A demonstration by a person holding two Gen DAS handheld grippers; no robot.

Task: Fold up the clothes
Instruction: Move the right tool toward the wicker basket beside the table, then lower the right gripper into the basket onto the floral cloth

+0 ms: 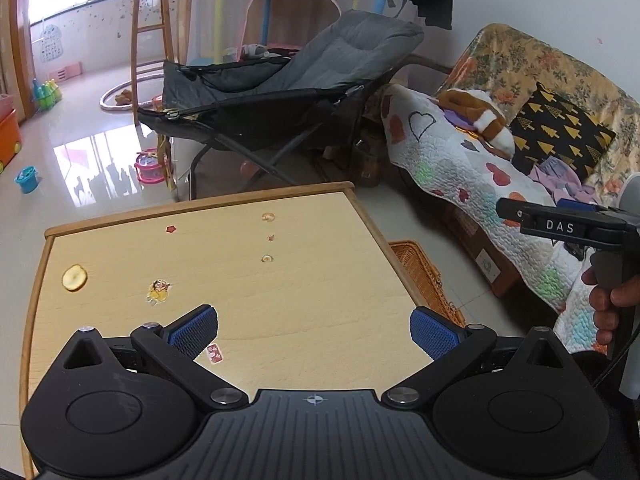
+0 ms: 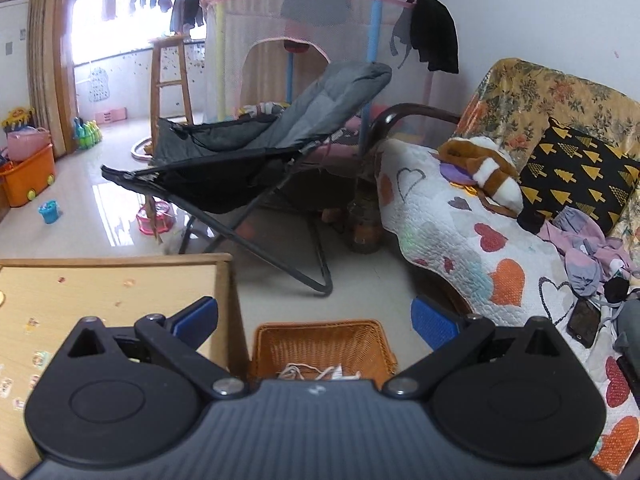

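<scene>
My left gripper (image 1: pixel 314 330) hangs open over the wooden table (image 1: pixel 280 280), with nothing between its blue pads. My right gripper (image 2: pixel 314 322) is open too, above an orange wicker basket (image 2: pixel 324 344) on the floor beside the table (image 2: pixel 108 292). Seen from the left wrist, the right gripper (image 1: pixel 560 226) sits at the far right, held by a hand (image 1: pixel 608 304). A crumpled pile of lilac and grey clothes (image 2: pixel 588 248) lies on the sofa's heart-patterned quilt (image 2: pixel 460 240), also seen as clothes (image 1: pixel 560 178) in the left wrist view. No garment lies on the table.
Stickers dot the table top (image 1: pixel 160 290). The basket (image 1: pixel 424 276) holds white cord (image 2: pixel 316 372). A grey folding lounge chair (image 2: pixel 260 152) stands beyond the table. A plush toy (image 2: pixel 484 168), a black cushion (image 2: pixel 576 172) and a phone (image 2: pixel 582 322) lie on the sofa. Toys litter the floor at left.
</scene>
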